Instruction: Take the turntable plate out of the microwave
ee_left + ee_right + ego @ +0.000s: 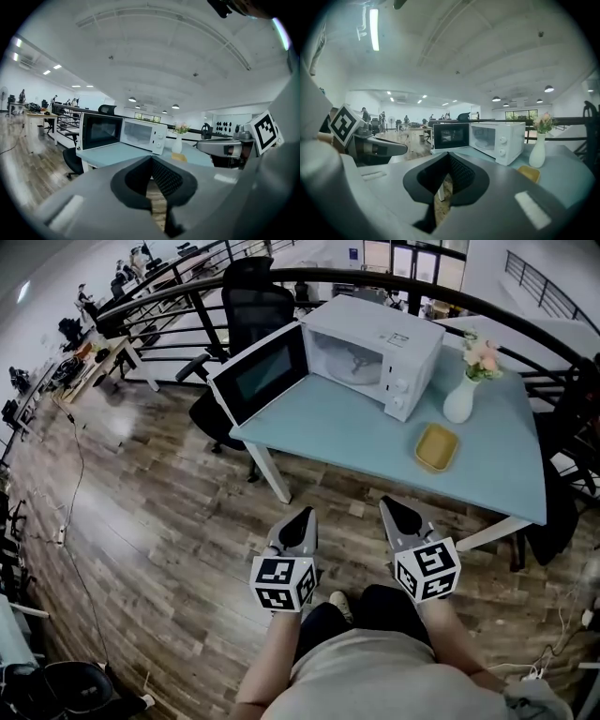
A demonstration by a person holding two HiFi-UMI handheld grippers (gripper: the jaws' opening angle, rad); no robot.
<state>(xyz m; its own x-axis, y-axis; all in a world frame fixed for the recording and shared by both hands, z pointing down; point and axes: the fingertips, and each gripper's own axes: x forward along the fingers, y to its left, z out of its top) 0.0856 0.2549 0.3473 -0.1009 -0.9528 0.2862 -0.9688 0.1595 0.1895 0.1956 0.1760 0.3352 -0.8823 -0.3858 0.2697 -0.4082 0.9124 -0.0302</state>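
In the head view, a white microwave (375,352) is seen at the far left of a pale blue table (347,432), with its door (261,373) swung wide open to the left. The glass plate (349,367) can be made out lying inside the cavity. A white vase (459,399) of flowers and a yellow dish (437,446) stand to the right of the microwave, and a black chair (248,306) is placed beyond the table's far left end. The left gripper (302,519) and the right gripper (401,514) are held side by side near the person's body, over the wooden floor (169,521) and well apart from the table. In the left gripper view, the jaws are seen brought together at their tips with nothing between them, and the microwave lies far ahead. In the right gripper view, the jaws are likewise closed tip to tip and empty, and the plate shows faintly inside the open microwave. The task is judged barely begun. The door is already open, but the plate has not yet been reached, gripped or lifted out, and the approach to the table is left to be made.
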